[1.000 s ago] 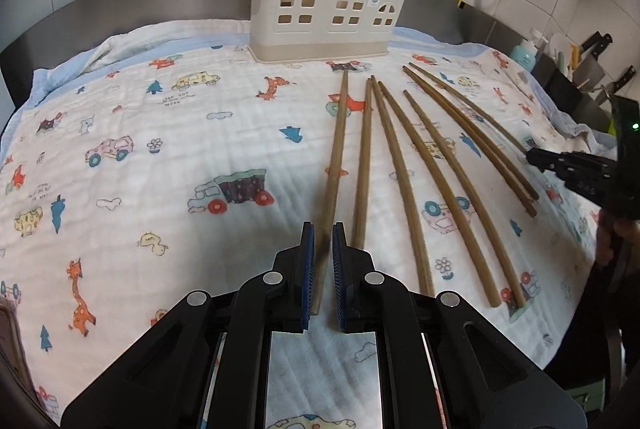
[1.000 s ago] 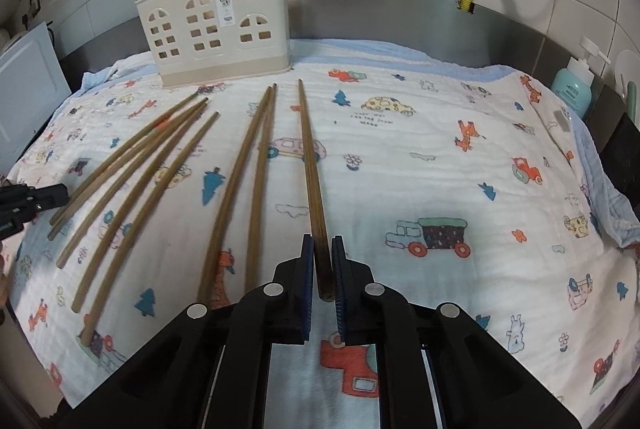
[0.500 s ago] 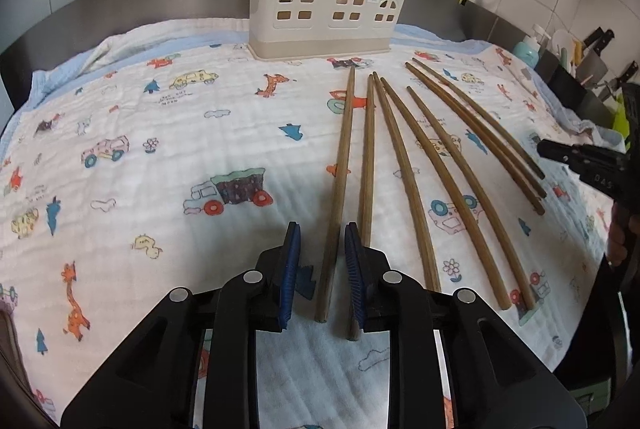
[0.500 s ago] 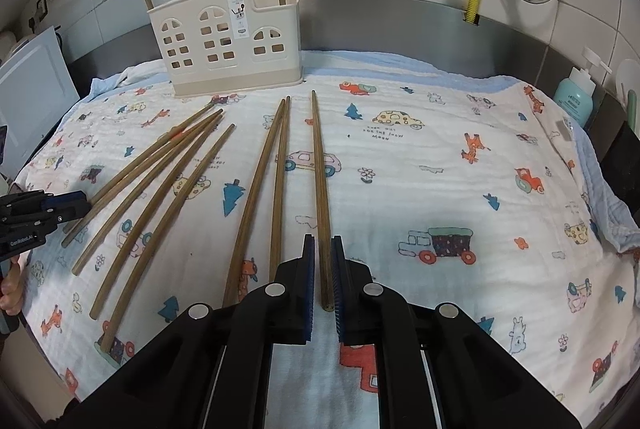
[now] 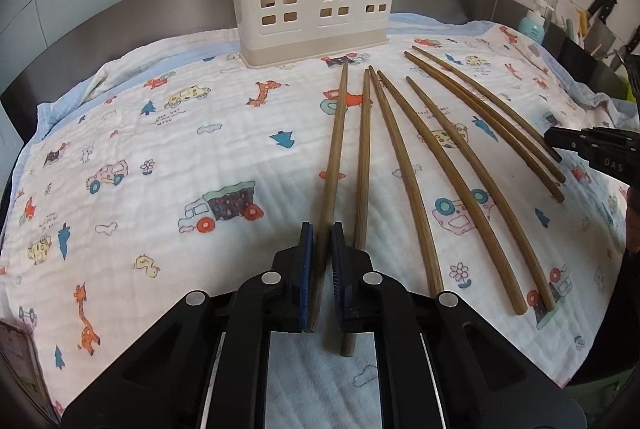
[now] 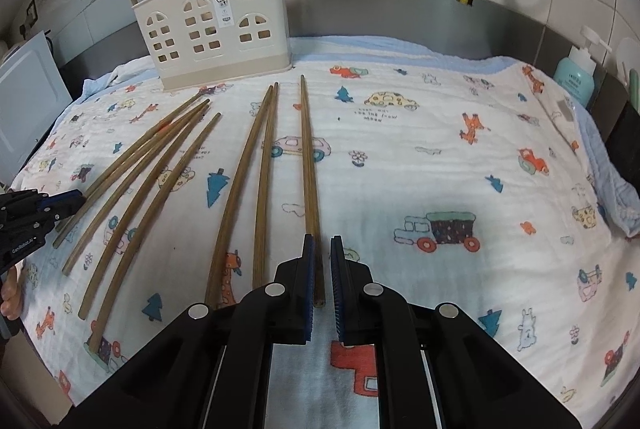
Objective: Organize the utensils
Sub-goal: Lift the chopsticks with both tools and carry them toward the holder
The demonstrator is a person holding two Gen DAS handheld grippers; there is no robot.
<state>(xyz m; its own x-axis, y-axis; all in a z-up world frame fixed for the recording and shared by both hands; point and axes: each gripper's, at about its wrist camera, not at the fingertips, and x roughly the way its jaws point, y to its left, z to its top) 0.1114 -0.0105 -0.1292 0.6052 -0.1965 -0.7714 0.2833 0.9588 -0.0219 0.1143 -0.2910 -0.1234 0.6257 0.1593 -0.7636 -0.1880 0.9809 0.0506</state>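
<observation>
The left tongs (image 5: 320, 269) are closing around the near end of the chopstick (image 5: 336, 149) lying leftmost before the holder (image 5: 312, 1); right tongs (image 6: 320, 281) are straddling one, slightly open. Light, stiff, slippery: gripping near the end suits.

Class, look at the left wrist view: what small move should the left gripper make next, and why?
Probably squeeze the left gripper firmly onto the leftmost chopstick. Its near end lies between the blue pads with barely any gap, but the view does not show whether they grip it. The chopstick lies flat on the cloth, and the holder stands beyond.
</observation>
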